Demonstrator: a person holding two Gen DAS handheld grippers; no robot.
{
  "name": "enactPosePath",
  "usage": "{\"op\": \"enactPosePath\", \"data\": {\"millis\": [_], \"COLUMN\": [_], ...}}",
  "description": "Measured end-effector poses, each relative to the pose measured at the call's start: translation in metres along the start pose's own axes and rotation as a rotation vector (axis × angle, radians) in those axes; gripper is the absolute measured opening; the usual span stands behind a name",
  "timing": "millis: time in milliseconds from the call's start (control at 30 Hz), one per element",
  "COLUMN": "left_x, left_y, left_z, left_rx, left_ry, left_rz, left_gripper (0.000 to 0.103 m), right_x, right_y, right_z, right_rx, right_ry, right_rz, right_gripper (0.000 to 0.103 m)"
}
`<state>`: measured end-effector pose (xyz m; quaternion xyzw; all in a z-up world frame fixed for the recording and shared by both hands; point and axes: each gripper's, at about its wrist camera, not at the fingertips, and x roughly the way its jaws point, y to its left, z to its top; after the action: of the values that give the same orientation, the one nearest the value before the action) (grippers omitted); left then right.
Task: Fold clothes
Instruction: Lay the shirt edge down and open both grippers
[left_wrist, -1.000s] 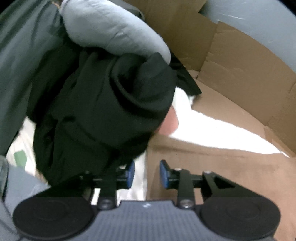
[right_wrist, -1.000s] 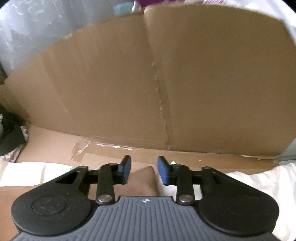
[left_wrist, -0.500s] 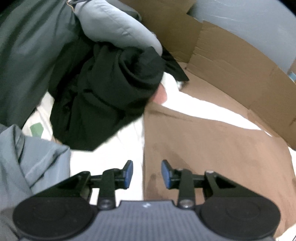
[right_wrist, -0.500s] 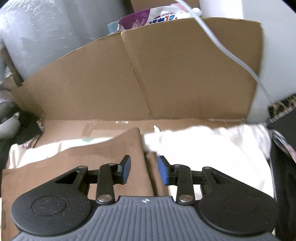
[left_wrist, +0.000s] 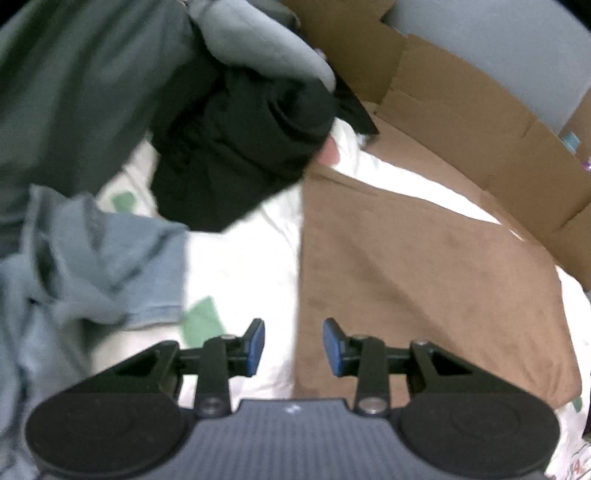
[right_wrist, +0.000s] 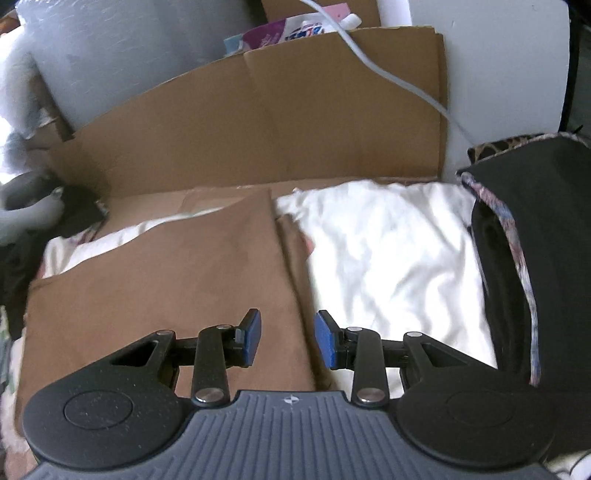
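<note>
A brown garment (left_wrist: 424, 280) lies flat and folded on a white sheet (left_wrist: 240, 266); it also shows in the right wrist view (right_wrist: 166, 280). My left gripper (left_wrist: 293, 347) is open and empty above the garment's left edge. My right gripper (right_wrist: 287, 339) is open and empty above its right edge, where a narrow folded strip (right_wrist: 295, 258) lies. A black garment (left_wrist: 240, 147), a pale grey one (left_wrist: 258, 48) and a blue-grey one (left_wrist: 85, 258) are piled at the left.
Cardboard walls (right_wrist: 258, 122) stand behind the sheet (right_wrist: 388, 251), also in the left wrist view (left_wrist: 461, 110). A dark green cloth (left_wrist: 74, 85) hangs at the far left. A black bag with patterned trim (right_wrist: 535, 258) sits at the right. A white cable (right_wrist: 388, 74) crosses the cardboard.
Both grippers have pulled back and up from the back of the brown garment, so more of it and the sheet shows. Both stay open and empty.
</note>
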<state>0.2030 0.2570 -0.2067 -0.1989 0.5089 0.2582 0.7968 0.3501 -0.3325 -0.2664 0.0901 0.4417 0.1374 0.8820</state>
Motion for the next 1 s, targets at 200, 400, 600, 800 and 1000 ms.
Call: {"op": "enactPosePath", "data": {"millis": [200,400,600,800,1000], "left_x": [-0.056,-0.114,-0.114,-0.075,-0.030], "left_y": [-0.002,-0.010,-0.027,-0.037,-0.029], "left_z": [0.017,0.023,0.010,-0.033,-0.044], "left_rx": [-0.054,-0.137,-0.072,-0.072,-0.078], "left_ry": [-0.013,-0.049,-0.122,-0.139,-0.124], "left_rz": [0.077,0.055,0.021,-0.011,-0.060], "left_gripper": [0.040,0.043,0.056,0.055,0.054], "right_x": [-0.035,-0.087,-0.113,-0.105,-0.083], "right_y": [0.006,0.010,0.003,-0.014,-0.028], "right_z": [-0.004,0.009,0.008,-0.014,-0.040], "right_rx": [0.025,0.060,0.104,0.167,0.217], "right_ry": [-0.017,-0.069,-0.091,-0.083,-0.064], "right_rz": [0.060,0.131,0.123,0.107,0.066], "right_gripper": [0.040,0.048,0.050,0.050,0.050]}}
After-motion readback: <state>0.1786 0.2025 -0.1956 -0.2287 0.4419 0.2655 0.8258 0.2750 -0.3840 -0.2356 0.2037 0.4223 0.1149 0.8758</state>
